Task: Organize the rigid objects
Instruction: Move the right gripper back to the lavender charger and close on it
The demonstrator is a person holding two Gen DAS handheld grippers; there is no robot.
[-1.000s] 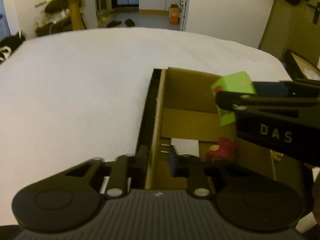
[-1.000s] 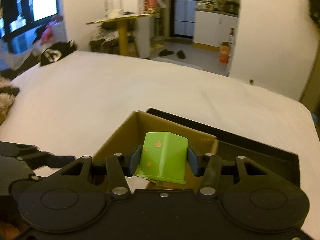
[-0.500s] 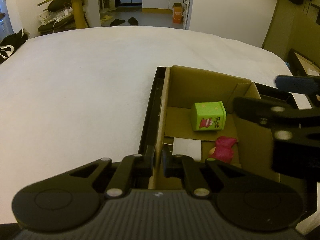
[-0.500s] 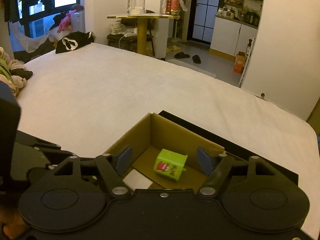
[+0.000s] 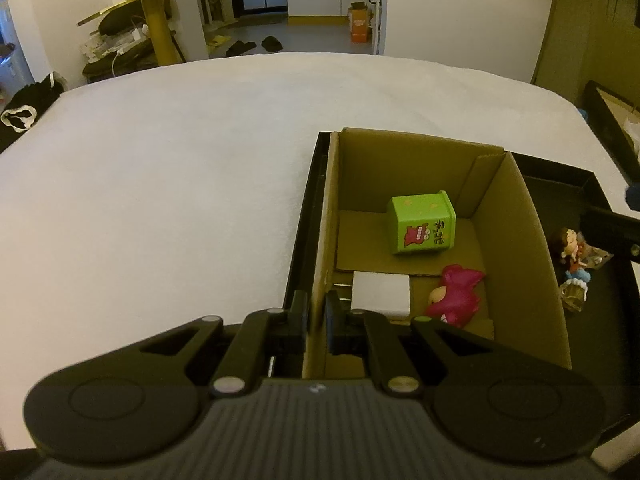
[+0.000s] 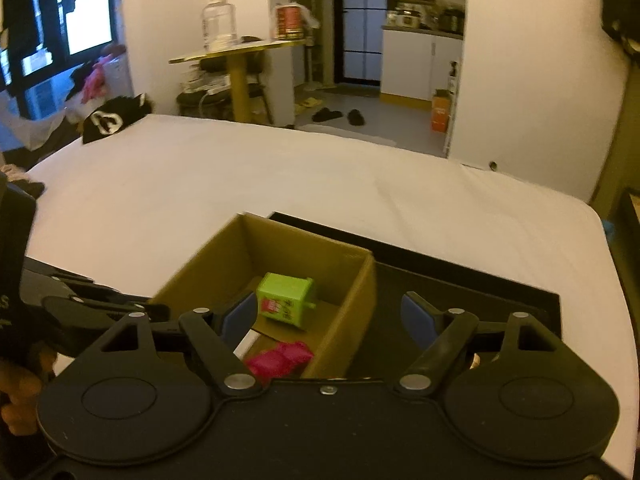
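Green square plastic tin (image 5: pixel 422 222) w/ a cartoon label rests on the floor of the open brown cardboard box (image 5: pixel 520 240), near its far wall, tipped slightly; it's apart from both grippers. Beside it inside the box: a pink plush toy (image 5: pixel 456 294) and a flat white card (image 5: pixel 381 294). Box sits in a shallow black tray (image 5: pixel 592 192) on a white bedsheet (image 5: pixel 160 200). Left gripper (image 5: pixel 316 314) is pinched on the box's near-left wall, prob. to steady the box while items drop in. Right gripper (image 6: pixel 330 318) hangs above the box's right wall, jaws opening, nothing between them. Small doll figure (image 5: pixel 570 248) lies in the tray outside the box, likely next to sort.
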